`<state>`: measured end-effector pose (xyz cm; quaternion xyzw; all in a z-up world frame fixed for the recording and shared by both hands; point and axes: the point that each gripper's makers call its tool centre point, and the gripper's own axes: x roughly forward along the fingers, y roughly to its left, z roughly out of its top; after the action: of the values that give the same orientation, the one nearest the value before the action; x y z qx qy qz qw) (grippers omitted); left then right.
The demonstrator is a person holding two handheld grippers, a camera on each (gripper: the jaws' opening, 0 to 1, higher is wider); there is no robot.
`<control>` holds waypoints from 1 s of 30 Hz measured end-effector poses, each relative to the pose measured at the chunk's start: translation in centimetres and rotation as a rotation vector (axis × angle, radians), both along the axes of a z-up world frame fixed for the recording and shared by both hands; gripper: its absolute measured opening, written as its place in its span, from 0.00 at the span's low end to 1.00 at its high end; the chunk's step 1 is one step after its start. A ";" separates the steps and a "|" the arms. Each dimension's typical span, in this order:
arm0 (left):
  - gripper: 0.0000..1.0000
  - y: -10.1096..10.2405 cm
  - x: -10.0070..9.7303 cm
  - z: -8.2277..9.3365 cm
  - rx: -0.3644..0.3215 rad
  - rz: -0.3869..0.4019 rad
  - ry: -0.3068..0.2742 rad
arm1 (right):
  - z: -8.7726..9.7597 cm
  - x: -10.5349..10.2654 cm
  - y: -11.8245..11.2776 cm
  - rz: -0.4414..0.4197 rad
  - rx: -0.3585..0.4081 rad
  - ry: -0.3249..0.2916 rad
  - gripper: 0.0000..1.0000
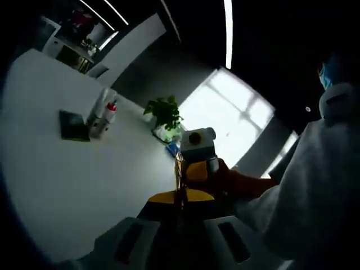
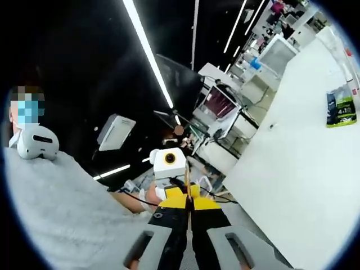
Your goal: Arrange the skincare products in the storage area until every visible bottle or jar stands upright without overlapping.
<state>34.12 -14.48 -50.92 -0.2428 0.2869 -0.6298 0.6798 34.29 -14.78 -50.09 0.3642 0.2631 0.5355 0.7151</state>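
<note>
Two skincare bottles stand close together at the far side of the white table [image 1: 67, 180]: a tall white bottle [image 1: 101, 102] and a shorter white one with a red cap [image 1: 110, 112]. A dark flat packet [image 1: 73, 125] lies beside them; in the right gripper view this packet [image 2: 341, 107] sits far right, with a pale bottle [image 2: 344, 52] beyond it. My left gripper [image 1: 180, 198] is shut, its yellow tips pressed together on nothing. My right gripper [image 2: 188, 198] is shut and empty too. The two face each other tip to tip above the table edge, far from the bottles.
A potted green plant [image 1: 164, 112] stands behind the bottles near a bright window. A person in a pale grey top [image 1: 315, 191] holds the grippers at the table's near edge. Desks with monitors [image 2: 219, 104] lie beyond the table.
</note>
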 end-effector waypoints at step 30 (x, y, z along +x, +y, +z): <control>0.00 -0.1 -0.4 0.2 -0.045 -0.009 0.055 | 0.4 0.2 -0.3 -0.182 0.035 0.082 0.00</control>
<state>33.69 -14.59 -50.69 -0.2739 0.2923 -0.6320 0.6634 34.45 -15.04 -49.73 0.4205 0.2487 0.4575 0.7430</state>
